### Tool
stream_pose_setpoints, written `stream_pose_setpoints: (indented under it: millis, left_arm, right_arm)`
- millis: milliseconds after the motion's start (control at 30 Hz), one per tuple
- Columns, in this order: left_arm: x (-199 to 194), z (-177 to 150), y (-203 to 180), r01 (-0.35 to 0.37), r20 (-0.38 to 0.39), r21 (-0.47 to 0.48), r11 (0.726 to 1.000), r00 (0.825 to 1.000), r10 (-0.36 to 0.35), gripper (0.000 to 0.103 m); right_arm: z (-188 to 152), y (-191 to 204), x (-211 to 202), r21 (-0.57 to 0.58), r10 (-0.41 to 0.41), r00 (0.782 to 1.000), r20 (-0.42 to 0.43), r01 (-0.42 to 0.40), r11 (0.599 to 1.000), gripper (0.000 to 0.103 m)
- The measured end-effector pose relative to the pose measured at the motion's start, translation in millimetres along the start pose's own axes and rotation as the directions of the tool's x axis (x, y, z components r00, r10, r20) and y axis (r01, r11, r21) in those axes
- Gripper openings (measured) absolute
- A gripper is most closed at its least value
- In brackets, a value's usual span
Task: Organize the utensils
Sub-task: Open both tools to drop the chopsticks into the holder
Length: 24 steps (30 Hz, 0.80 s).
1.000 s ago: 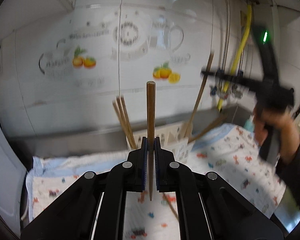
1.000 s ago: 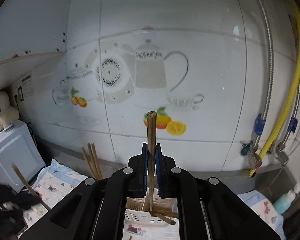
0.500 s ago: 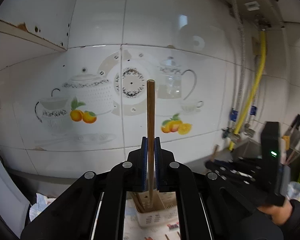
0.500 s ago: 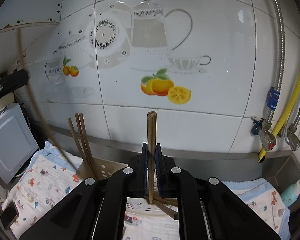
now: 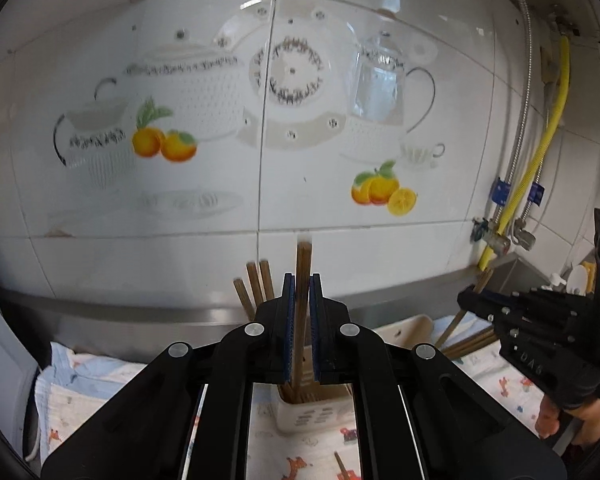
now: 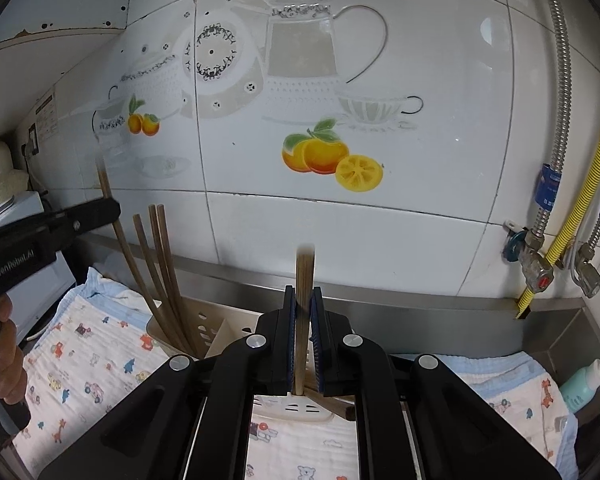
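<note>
We're in a home kitchen: white wall tiles (image 6: 380,220) w/ printed teapots & oranges (image 6: 320,154), steel worktop (image 6: 440,320) edge below, yellow gas hose (image 6: 596,152) + valves at right, cream utensil caddy (image 6: 204,328) holding wooden chopsticks (image 6: 156,264).

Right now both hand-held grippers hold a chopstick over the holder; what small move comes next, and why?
Probably lower the left hand-held gripper a little and release. Its chopstick stands upright, clamped between the pads, with its lower end already inside the beige holder beside the three standing chopsticks. The right hand-held gripper can follow with its own.
</note>
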State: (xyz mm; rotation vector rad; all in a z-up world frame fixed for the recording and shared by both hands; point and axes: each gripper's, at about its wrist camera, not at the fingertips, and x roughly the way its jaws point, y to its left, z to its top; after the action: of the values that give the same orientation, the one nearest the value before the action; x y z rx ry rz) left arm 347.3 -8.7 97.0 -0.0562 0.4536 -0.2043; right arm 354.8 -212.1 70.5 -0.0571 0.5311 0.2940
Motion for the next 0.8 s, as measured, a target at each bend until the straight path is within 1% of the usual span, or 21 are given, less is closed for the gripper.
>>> stream_pose_setpoints:
  millis: [133, 200, 233, 300, 333, 367, 400, 467, 500, 533, 600, 633, 667, 700, 767, 800]
  left_arm:
    - [-1.5, -3.2, 0.0, 0.004, 0.000, 0.005, 1.000, 1.000, -0.004, 0.008]
    - [-3.7, -2.7, -0.8, 0.011, -0.006, 0.007, 1.000, 1.000, -0.011, 0.009]
    - [-5.0, -2.0, -1.5, 0.009, -0.006, 0.008, 1.000, 1.000, -0.009, 0.010]
    - [-8.5, -1.9, -1.5, 0.010, -0.002, 0.009, 1.000, 1.000, -0.010, 0.019]
    - [-11.6, -2.1, -1.4, 0.002, 0.006, 0.008, 1.000, 1.000, -0.002, 0.032]
    - [-13.3, -1.6, -1.7, -0.005, 0.011, 0.008, 1.000, 1.000, 0.005, 0.040]
    - [-16.1, -1.8, -1.5, -0.008, 0.018, 0.008, 1.000, 1.000, 0.007, 0.040]
    - [-19.2, -1.1, -1.5, -0.003, 0.015, 0.005, 1.000, 1.000, 0.003, 0.040]
    - [-21.2, -1.3, -1.1, -0.002, 0.014, 0.003, 1.000, 1.000, 0.002, 0.042]
    - [-23.1, -1.6, -0.8, -0.009, 0.016, 0.002, 1.000, 1.000, 0.009, 0.046]
    - [-27.4, -3.2, -0.6, -0.012, 0.019, 0.001, 1.000, 1.000, 0.012, 0.047]
    - [-29.0, -3.9, -0.4, -0.013, 0.018, 0.001, 1.000, 1.000, 0.013, 0.050]
    - [-31.4, -5.1, -0.1, -0.021, 0.018, -0.001, 1.000, 1.000, 0.021, 0.057]
    - [-34.3, -6.6, 0.3, -0.026, 0.022, -0.003, 1.000, 0.999, 0.026, 0.059]
    - [-39.5, -9.9, 0.4, -0.034, 0.028, 0.003, 0.999, 0.999, 0.034, 0.069]
    - [-42.4, -11.7, 0.1, -0.045, 0.034, 0.007, 0.999, 0.998, 0.045, 0.071]
  right_arm:
    - [-0.4, -0.8, -2.8, -0.001, -0.004, 1.000, -0.001, 0.004, 1.000, 0.009]
    - [0.1, -1.0, -5.6, -0.001, -0.009, 1.000, 0.002, 0.009, 1.000, 0.018]
    - [0.3, -1.3, -7.0, 0.001, -0.012, 1.000, 0.005, 0.012, 1.000, 0.020]
    - [1.1, -1.7, -10.9, 0.002, -0.014, 1.000, 0.012, 0.014, 1.000, 0.021]
    - [1.4, -1.8, -13.6, 0.002, -0.017, 1.000, 0.016, 0.017, 1.000, 0.022]
    - [1.5, -2.2, -15.2, 0.002, -0.018, 1.000, 0.018, 0.018, 1.000, 0.025]
    - [1.5, -2.9, -17.3, 0.005, -0.019, 1.000, 0.020, 0.018, 1.000, 0.028]
    - [1.0, -3.6, -21.1, 0.007, -0.023, 0.999, 0.025, 0.023, 1.000, 0.029]
    - [0.6, -4.0, -23.4, 0.008, -0.025, 0.999, 0.028, 0.025, 1.000, 0.031]
    - [0.3, -4.6, -25.0, 0.010, -0.024, 0.999, 0.029, 0.024, 1.000, 0.033]
    - [-0.8, -5.0, -30.4, 0.013, -0.027, 0.999, 0.035, 0.027, 1.000, 0.037]
    - [-1.2, -4.9, -32.3, 0.013, -0.029, 0.999, 0.037, 0.028, 1.000, 0.038]
    - [-2.0, -5.1, -35.4, 0.015, -0.031, 0.999, 0.041, 0.030, 0.999, 0.040]
    - [-2.7, -5.5, -38.5, 0.021, -0.030, 0.999, 0.044, 0.029, 0.999, 0.044]
    - [-4.2, -5.8, -43.7, 0.027, -0.029, 0.998, 0.047, 0.027, 0.999, 0.044]
    - [-4.9, -5.4, -46.1, 0.027, -0.030, 0.998, 0.050, 0.029, 0.999, 0.044]
